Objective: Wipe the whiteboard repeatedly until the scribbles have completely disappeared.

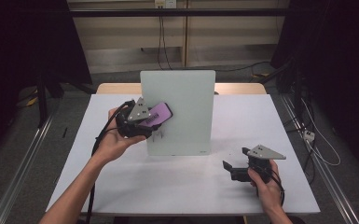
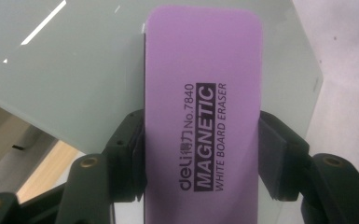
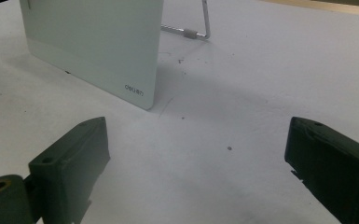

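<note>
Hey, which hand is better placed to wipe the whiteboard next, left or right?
Left. The left gripper already clamps the purple eraser up at the whiteboard. The right gripper sits open and empty on the table, off to the board's side.

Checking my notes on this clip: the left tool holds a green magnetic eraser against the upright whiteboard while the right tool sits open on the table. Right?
Not quite: the eraser is purple, not green, as the left gripper view shows. The left tool does hold it against the whiteboard; the right tool is open.
</note>
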{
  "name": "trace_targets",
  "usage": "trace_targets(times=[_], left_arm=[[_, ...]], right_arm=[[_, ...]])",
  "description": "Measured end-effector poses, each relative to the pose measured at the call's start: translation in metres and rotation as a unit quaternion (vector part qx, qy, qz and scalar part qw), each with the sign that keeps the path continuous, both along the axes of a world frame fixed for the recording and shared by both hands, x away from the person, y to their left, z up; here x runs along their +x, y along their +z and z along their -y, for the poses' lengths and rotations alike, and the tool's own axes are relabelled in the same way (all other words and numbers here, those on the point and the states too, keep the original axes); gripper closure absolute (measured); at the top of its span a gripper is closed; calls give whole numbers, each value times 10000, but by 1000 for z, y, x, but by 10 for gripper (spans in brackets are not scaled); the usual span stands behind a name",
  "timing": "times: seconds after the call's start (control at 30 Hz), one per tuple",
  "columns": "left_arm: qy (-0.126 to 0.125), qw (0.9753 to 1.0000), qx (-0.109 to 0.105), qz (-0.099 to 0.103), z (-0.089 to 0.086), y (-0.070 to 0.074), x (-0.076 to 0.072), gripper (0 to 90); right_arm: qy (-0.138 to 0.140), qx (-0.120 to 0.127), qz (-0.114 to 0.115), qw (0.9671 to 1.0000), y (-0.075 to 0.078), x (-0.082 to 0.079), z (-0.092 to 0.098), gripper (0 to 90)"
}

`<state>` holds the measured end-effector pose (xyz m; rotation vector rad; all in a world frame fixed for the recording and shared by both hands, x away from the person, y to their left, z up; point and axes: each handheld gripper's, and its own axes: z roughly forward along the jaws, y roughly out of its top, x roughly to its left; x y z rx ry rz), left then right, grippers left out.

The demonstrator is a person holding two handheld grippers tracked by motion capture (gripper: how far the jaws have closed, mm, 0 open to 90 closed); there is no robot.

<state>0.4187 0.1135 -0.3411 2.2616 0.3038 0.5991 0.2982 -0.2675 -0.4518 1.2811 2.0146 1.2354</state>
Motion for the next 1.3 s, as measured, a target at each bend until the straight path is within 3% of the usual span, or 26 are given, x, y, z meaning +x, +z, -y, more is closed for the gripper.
trace_targets(times=[0.2,0.3,0.4,0.8,1.03,1.3], left_arm=[[-98,9998,94,-166,0,-20,-7,411],[-145,9993,288,-194,3,-27,-10,411],[-181,9989,349,-256,6,-32,-13,412],[-354,9950,740,-571,17,-62,-23,411],[-339,9956,670,-553,16,-55,-20,411],[-193,9986,331,-354,15,-22,-8,412]], right_arm=[[19,-23,8,10000,0,0,-1,68],[16,-23,8,10000,0,0,-1,68],[25,-25,15,10000,0,0,-1,68],[32,-38,16,10000,0,0,-1,69],[15,-15,-5,10000,0,1,-1,69],[19,-17,-1,10000,0,1,-1,69]])
